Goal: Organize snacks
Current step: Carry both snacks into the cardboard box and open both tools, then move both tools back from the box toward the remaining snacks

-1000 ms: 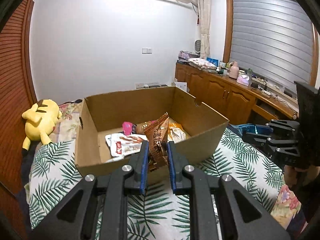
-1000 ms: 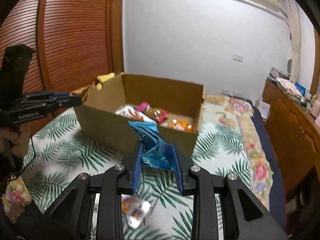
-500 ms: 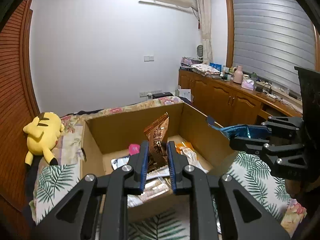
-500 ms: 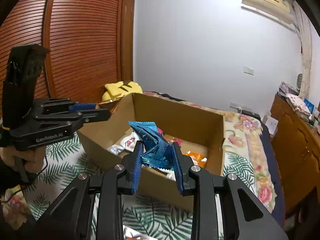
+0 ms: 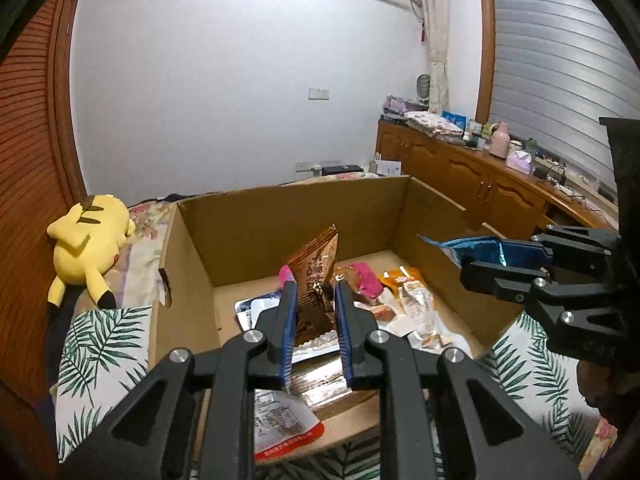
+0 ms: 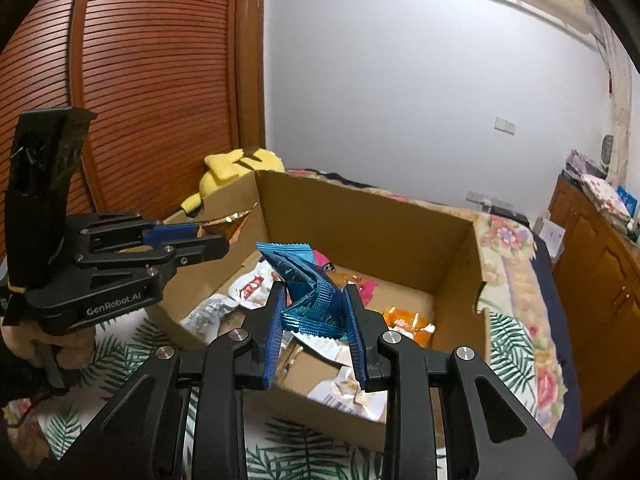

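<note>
Snacks are being gathered into an open cardboard box (image 5: 288,216) that sits on a bed with a palm-leaf cover (image 5: 104,344); two packets are in the air above it. Left hand-held gripper (image 5: 314,320) is clamped narrowly on a brown foil packet (image 5: 316,264) standing upright over the box's near half; right hand-held gripper (image 6: 316,320) is clamped on a crumpled blue foil packet (image 6: 304,280) over the box's near right side.

Risks, as a judgement: both grippers hover close over one opening, so they may knock together; a packet let go too near the rim could slide out onto the bed; slick foil may slip early, or cling to a pad.

Inside the box lie loose packets: pink (image 5: 364,280), orange (image 6: 408,322), white with red print (image 6: 250,288), silver (image 6: 208,314); they overlap in a single untidy layer. A yellow plush toy (image 5: 86,240) lies on the bed beyond the box.
</note>
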